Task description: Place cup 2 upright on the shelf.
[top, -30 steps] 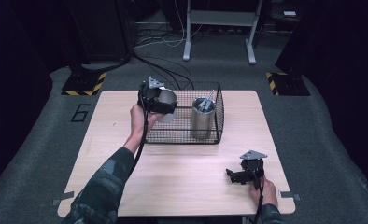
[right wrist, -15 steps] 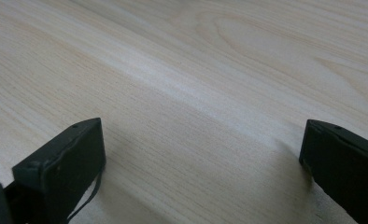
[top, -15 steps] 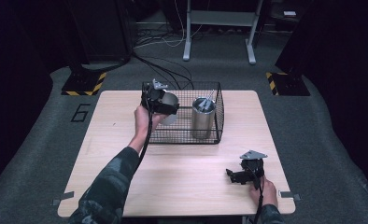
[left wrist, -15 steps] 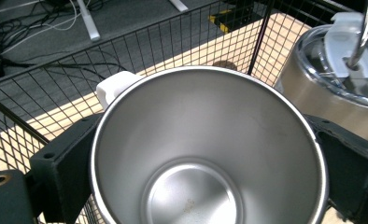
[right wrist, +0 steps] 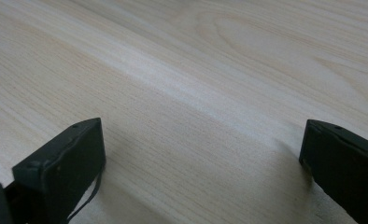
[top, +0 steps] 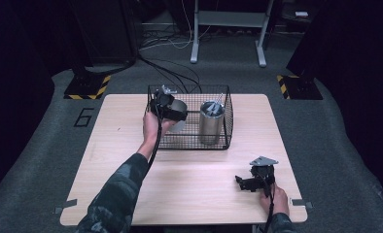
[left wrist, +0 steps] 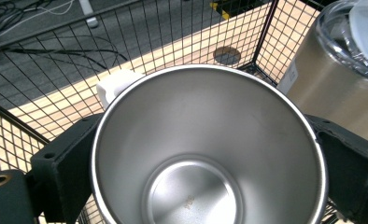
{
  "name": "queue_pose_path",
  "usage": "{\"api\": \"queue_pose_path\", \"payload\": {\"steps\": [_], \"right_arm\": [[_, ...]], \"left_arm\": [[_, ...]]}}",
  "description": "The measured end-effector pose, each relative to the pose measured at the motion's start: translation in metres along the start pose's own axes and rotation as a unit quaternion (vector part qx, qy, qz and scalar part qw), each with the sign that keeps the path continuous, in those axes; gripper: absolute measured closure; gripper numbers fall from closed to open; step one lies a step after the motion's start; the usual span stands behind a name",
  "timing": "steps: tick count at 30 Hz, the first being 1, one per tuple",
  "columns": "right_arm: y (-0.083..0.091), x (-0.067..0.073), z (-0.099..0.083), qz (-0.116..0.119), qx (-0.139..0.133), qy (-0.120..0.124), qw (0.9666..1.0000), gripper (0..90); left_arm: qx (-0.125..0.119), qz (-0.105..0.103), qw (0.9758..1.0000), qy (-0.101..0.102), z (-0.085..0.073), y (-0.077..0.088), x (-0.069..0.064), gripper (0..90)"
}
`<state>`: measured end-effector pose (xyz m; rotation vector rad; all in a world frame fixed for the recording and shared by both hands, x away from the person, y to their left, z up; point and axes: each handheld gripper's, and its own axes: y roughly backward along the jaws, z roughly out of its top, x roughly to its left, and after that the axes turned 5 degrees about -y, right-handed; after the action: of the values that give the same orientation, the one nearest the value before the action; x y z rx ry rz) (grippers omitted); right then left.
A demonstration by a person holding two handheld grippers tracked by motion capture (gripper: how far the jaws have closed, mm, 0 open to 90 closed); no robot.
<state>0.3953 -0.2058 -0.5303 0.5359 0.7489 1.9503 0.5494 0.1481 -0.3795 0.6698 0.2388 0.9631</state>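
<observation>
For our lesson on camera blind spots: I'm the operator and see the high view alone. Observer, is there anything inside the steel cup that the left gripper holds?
Observer: No. The left gripper view looks straight into the cup, and its bottom is bare.
Operator: And what lies between the right gripper's jaws?
Observer: Nothing but wood. The right gripper has its jaws wide apart over the bare table.
</observation>
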Motion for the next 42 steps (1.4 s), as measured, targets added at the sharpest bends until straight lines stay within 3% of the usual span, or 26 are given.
{"api": "queue_pose_path", "payload": {"steps": [28,42], "right_arm": [[0.0,-0.001,0.0,0.001,0.001,0.007,1.0,0.0],[0.0,-0.001,0.0,0.002,0.001,0.007,1.0,0.0]], "left_arm": [[0.03,-0.005,0.9993,0.02,-0.016,-0.024,0.0,6.0],[0.051,-0.005,0.9985,0.02,-0.02,-0.034,-0.003,6.0]]}}
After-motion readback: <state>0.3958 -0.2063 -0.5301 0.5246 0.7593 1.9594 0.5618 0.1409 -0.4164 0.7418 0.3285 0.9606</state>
